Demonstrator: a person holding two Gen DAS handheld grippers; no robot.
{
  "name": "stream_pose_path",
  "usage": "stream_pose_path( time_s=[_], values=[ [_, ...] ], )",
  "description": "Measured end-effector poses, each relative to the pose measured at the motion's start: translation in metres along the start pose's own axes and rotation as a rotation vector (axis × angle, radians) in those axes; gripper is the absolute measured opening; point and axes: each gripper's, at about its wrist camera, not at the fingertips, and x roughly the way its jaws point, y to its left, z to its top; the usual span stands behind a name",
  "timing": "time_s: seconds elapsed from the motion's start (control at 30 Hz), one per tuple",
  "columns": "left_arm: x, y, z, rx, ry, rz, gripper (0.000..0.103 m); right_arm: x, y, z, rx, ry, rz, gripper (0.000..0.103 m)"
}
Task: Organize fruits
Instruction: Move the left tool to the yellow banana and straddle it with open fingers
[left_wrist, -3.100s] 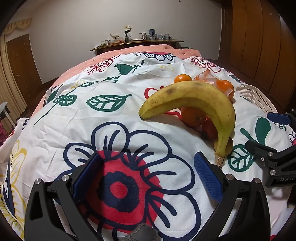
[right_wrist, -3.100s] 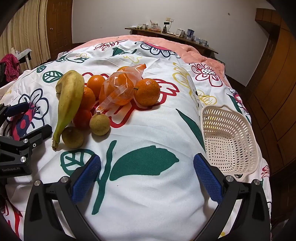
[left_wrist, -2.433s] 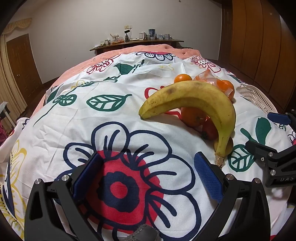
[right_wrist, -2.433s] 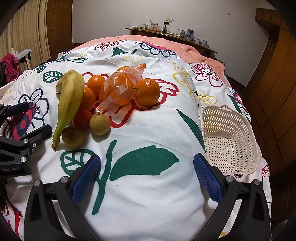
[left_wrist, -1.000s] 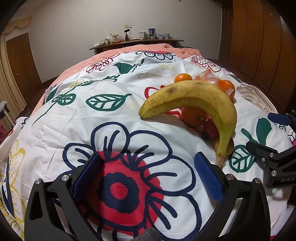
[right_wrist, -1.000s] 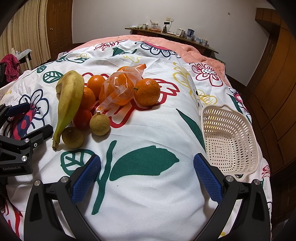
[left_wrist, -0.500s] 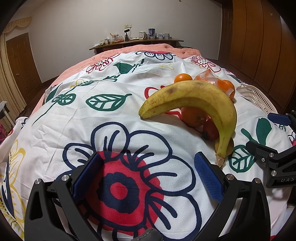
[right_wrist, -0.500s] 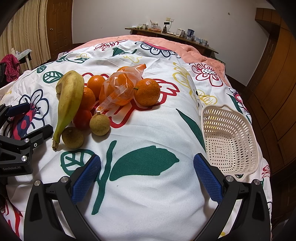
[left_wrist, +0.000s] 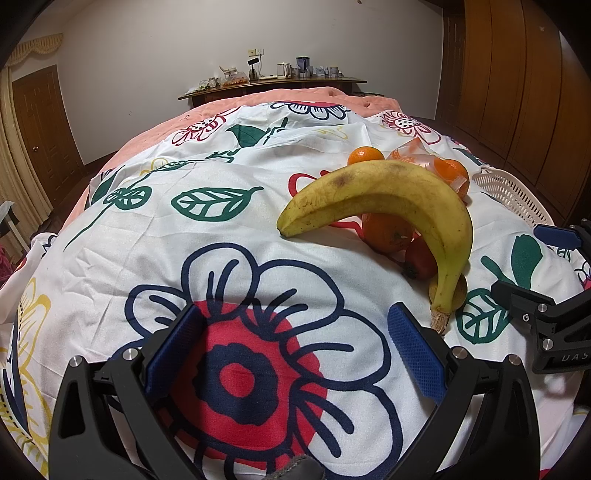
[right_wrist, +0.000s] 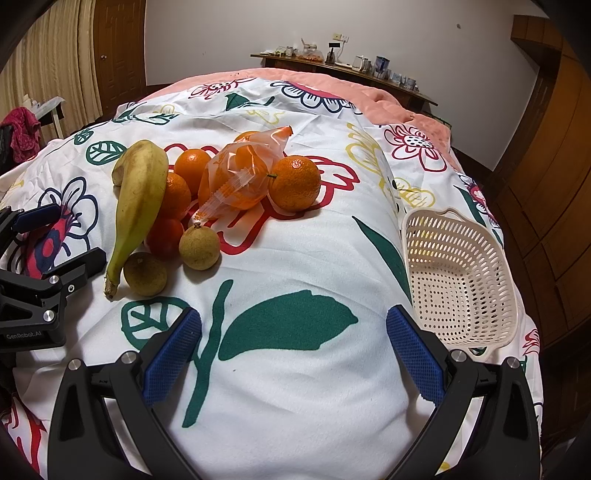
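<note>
A yellow banana (right_wrist: 138, 199) lies on the flowered bedspread, over several oranges (right_wrist: 294, 182), a red tomato (right_wrist: 165, 236) and two brown round fruits (right_wrist: 199, 247). A clear bag of oranges (right_wrist: 236, 177) lies among them. A cream slotted basket (right_wrist: 458, 280) sits empty at the right. My right gripper (right_wrist: 293, 350) is open and empty, near the bed's front, between fruit and basket. My left gripper (left_wrist: 295, 347) is open and empty, left of the banana (left_wrist: 399, 199); it also shows in the right wrist view (right_wrist: 51, 243).
The bedspread (right_wrist: 295, 369) covers a bed with a pink blanket (right_wrist: 369, 96) at the far end. A wooden shelf (right_wrist: 343, 74) with small items stands behind. Wooden wardrobes (left_wrist: 517, 92) line the right side. The bed edge drops off just past the basket.
</note>
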Motion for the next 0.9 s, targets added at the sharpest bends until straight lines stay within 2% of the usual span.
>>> stream_pose_path(
  time_s=[0.2,0.5,0.6,0.73,0.83,0.9],
  values=[
    [0.0,0.0,0.0,0.001,0.002,0.001,0.101,0.002,-0.001,0.002,-0.007,0.021,0.003,0.098],
    [0.003,0.004,0.001,-0.004,0.008,-0.024,0.101,0.01,-0.002,0.02,-0.028,0.164,0.032,0.098],
    [-0.003,0.01,0.006,-0.021,0.007,-0.063,0.101,0.009,-0.005,0.017,-0.045,0.132,0.051,0.098],
    [-0.018,0.017,0.021,-0.094,0.011,-0.154,0.101,0.008,-0.007,0.015,-0.038,0.122,0.072,0.098],
    [-0.024,0.01,0.035,-0.122,0.017,-0.216,0.101,0.009,-0.006,0.017,-0.043,0.125,0.075,0.098],
    [-0.027,-0.002,0.043,-0.106,0.013,-0.236,0.101,0.009,-0.005,0.016,-0.054,0.124,0.07,0.098]
  ],
)
